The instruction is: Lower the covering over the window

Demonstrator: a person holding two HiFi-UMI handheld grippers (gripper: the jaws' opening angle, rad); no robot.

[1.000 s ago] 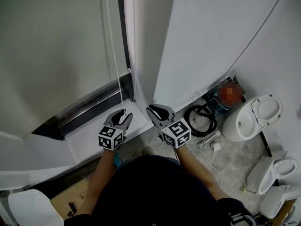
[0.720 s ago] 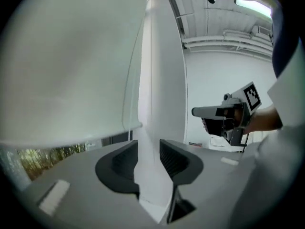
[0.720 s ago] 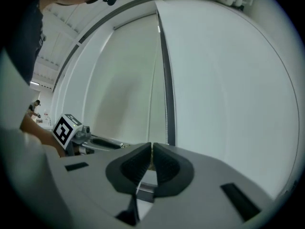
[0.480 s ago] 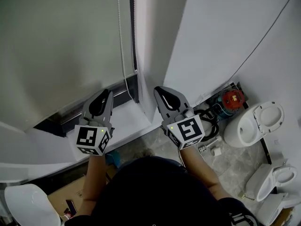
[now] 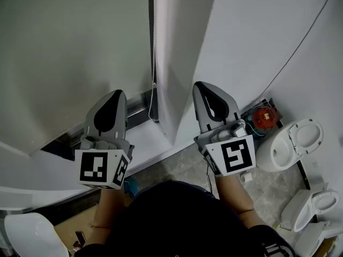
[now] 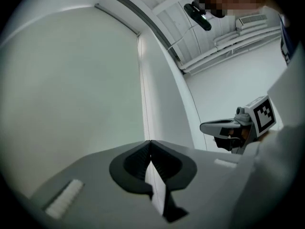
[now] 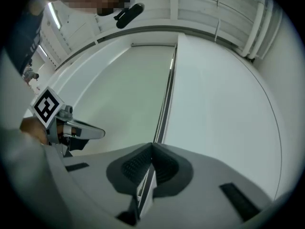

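From the head view, a pale blind (image 5: 69,47) hangs ahead of both claws and reaches down to the dark bottom of the window frame (image 5: 134,105), just above the sill (image 5: 153,138). Its bead chain (image 5: 154,47) runs straight up and down, forward of the claws and between them. It is a shade closer to the left claw (image 5: 118,93) than to the right claw (image 5: 200,85). The chain's bottom loop hangs free below their tips and touches neither. In the left gripper view, the left claw's jaws, which have just been closing, meet at the tips with nothing pinched. The chain stands beyond them, in line with their seam, rising along the blind's right edge. In the right gripper view, the right claw is likewise clenched and empty, and the chain shows beyond its tips, climbing beside the window frame. The blind looks almost fully down. Any further pull would probably need a claw to open, move forward and inward, and close across the vertical chain.
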